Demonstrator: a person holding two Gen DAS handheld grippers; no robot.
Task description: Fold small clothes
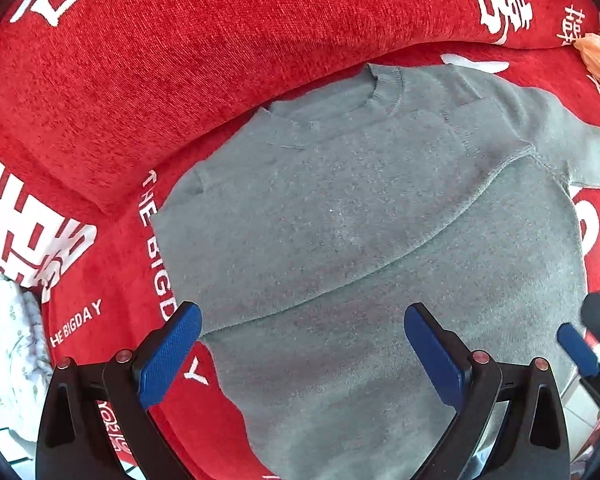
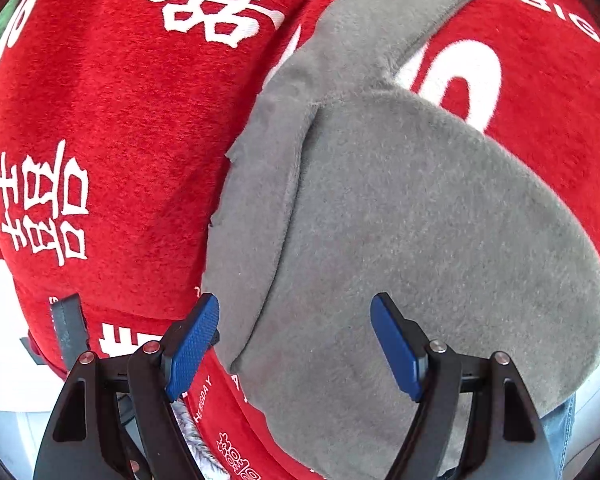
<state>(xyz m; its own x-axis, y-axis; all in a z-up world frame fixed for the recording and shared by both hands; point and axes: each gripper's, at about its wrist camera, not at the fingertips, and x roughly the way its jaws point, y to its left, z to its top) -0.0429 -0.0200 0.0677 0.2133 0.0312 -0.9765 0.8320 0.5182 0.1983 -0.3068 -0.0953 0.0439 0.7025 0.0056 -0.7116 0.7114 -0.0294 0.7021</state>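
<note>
Over a gray sweater with hem cut off, both tongs spread, empty.

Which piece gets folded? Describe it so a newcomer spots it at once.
Start at the red cover with white lettering that fills both views. Spread flat on it, neck toward the backrest, lies the grey sweater. It is the only plain grey piece, unlike the white floral cloth and the orange fabric at the edges.
</note>
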